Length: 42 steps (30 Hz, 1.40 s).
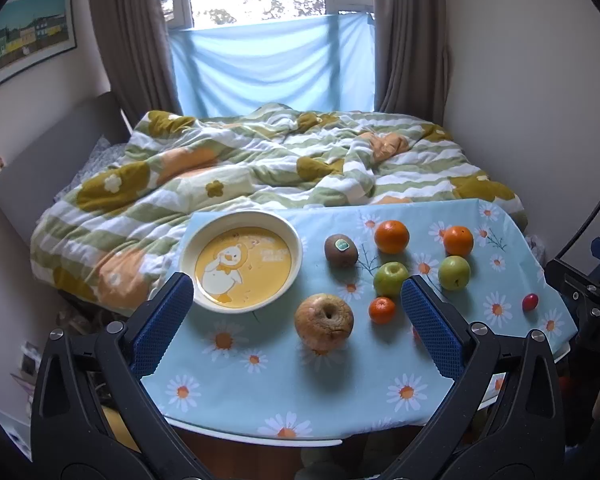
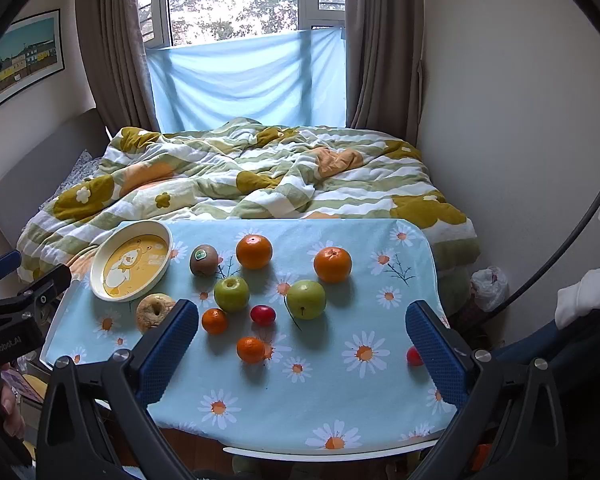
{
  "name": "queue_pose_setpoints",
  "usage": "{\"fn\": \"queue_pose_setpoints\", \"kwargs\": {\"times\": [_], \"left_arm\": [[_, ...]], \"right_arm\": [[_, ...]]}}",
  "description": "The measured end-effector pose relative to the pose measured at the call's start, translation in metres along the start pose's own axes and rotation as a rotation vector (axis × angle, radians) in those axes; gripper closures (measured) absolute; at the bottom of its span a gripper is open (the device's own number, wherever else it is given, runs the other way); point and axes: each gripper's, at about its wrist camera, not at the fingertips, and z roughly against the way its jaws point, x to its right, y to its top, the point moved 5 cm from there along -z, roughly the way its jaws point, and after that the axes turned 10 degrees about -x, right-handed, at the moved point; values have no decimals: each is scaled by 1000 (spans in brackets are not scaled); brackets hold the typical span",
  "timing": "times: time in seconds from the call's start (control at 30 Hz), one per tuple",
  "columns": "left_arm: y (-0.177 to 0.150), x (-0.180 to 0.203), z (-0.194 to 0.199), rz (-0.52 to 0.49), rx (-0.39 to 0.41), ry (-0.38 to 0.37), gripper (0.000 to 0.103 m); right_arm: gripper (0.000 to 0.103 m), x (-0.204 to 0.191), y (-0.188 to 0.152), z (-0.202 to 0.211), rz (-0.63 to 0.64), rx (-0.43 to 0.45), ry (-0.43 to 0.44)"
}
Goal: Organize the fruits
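A small table under a blue daisy cloth (image 1: 260, 380) (image 2: 300, 400) carries loose fruit. At its far left stands a cream plate with a yellow duck picture (image 1: 242, 260) (image 2: 131, 266), nothing on it. Spread across the cloth are a wrinkled pale apple (image 1: 324, 322) (image 2: 153, 312), a kiwi (image 1: 341, 250) (image 2: 204, 260), two large oranges (image 1: 392, 236) (image 2: 254, 251), two green apples (image 1: 391, 278) (image 2: 231, 293), small tangerines (image 1: 382, 310) (image 2: 251, 349) and red cherry tomatoes (image 1: 530, 302) (image 2: 263, 315). My left gripper (image 1: 298, 320) and right gripper (image 2: 300, 340) both hover open above the near edge, holding nothing.
A bed with a rumpled green-and-yellow quilt (image 1: 260, 160) lies right behind the table. Curtains and a window stand at the back, walls close on both sides. A white plastic bag (image 2: 488, 284) sits on the floor at the right. A person's white sleeve (image 2: 588, 292) shows at the far right.
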Motion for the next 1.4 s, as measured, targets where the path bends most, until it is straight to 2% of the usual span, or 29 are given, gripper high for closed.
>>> {"fn": "queue_pose_setpoints", "kwargs": {"times": [1.4], "left_arm": [[2,-1,0,0,-3,-3,0]], "right_arm": [[0,-5,-1,0,7,0,3]]}}
